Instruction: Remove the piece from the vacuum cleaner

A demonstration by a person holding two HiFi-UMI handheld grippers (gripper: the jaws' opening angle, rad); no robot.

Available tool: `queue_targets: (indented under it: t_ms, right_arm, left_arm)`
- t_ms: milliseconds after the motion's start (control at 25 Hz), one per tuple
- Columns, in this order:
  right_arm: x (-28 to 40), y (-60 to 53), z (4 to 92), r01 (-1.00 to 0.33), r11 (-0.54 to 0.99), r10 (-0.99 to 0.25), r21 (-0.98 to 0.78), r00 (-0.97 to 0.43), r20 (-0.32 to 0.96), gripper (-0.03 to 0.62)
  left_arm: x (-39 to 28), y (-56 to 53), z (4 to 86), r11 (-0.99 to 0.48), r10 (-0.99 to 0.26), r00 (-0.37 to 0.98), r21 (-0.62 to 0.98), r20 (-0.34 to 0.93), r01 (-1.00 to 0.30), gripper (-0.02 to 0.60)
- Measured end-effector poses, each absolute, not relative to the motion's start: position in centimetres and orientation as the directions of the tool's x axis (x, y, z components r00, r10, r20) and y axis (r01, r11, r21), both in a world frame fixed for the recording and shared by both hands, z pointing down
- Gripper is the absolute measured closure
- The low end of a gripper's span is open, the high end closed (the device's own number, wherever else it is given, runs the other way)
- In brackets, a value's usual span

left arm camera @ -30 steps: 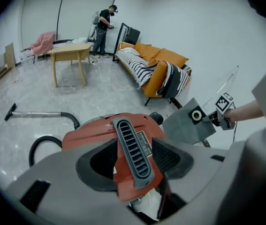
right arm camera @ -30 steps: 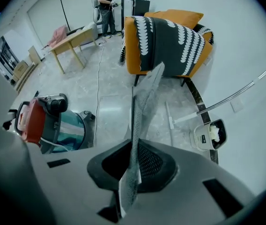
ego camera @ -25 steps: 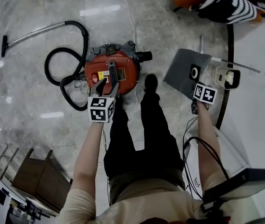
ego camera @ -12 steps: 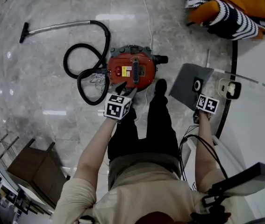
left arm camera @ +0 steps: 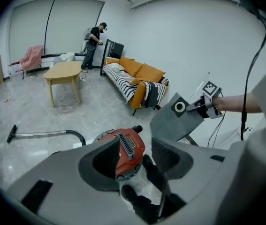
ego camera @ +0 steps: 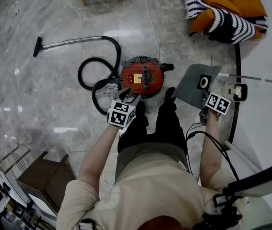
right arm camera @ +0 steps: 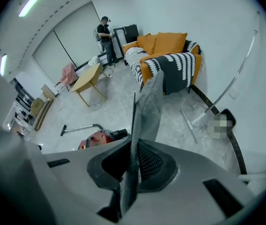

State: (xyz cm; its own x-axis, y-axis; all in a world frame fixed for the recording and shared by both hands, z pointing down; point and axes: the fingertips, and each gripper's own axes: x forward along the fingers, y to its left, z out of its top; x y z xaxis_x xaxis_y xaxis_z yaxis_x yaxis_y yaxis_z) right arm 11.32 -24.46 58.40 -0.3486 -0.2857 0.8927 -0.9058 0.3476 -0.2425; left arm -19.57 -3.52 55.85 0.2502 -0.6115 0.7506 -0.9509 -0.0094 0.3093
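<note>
The red vacuum cleaner (ego camera: 143, 76) stands on the marble floor in front of the person's feet; it also shows in the left gripper view (left arm camera: 125, 149) and the right gripper view (right arm camera: 97, 138). A flat grey dust bag (ego camera: 193, 87) with a round collar hangs in the air to its right, also visible (left arm camera: 175, 121) from the left gripper. My right gripper (ego camera: 206, 98) is shut on the bag's edge, which runs up between its jaws (right arm camera: 132, 168). My left gripper (ego camera: 126, 96) hovers above the cleaner's near side, open and holding nothing (left arm camera: 130, 161).
A black hose (ego camera: 97, 75) with a metal wand (ego camera: 68, 43) coils left of the cleaner. A sofa with a striped blanket (ego camera: 227, 8) is at the back right. A wooden table (left arm camera: 64, 74) and a person (left arm camera: 94, 46) stand far off. Dark wooden furniture (ego camera: 40, 176) is at the lower left.
Both grippers have risen away from the floor, so the cleaner looks smaller and farther. The right gripper has carried the grey bag up with it. The left gripper has stayed open.
</note>
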Motion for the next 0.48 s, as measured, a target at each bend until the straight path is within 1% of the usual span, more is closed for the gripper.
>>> queue_targets:
  t_ms: [240, 360, 480]
  right_arm:
    - [7.4, -24.0, 54.7, -0.881, 0.358, -0.328, -0.310, -0.430, 0.841, 0.571]
    - [6.6, -23.9, 52.0, -0.862, 0.366, -0.337, -0.351, -0.474, 0.814, 0.571]
    - [6.8, -24.2, 49.2, -0.852, 0.333, -0.375, -0.405, -0.514, 0.772, 0.571]
  left_arm:
    - [-21.2, -1.2, 53.6, 0.061, -0.623, 0.206, 0.310, 0.754, -0.949, 0.364]
    - [-20.9, -1.6, 51.6, 0.041, -0.640, 0.216, 0.313, 0.737, -0.949, 0.364]
    - [-20.1, -2.8, 50.3, -0.026, -0.652, 0.247, 0.305, 0.717, -0.952, 0.364]
